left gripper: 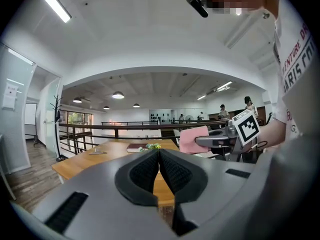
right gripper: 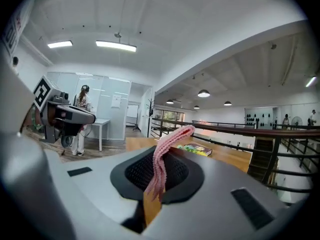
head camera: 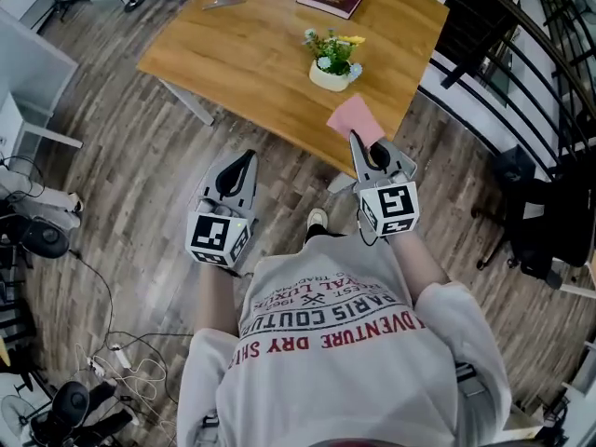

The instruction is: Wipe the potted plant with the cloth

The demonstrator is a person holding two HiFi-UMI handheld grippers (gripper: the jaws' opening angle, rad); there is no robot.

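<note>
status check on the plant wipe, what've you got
Left tongs shut, empty. Right tongs shut on pink cloth. Potted plant on table, not touched, just beyond cloth. Nothing between.

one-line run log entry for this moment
right gripper: shut on cloth | left gripper: shut, empty | potted plant: upright on table, cloth not yet touching it

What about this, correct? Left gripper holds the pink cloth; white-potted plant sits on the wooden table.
Wrong gripper: the right gripper holds the pink cloth, seen in the right gripper view; the left gripper is shut, empty. The white-potted plant does sit on the wooden table.
</note>
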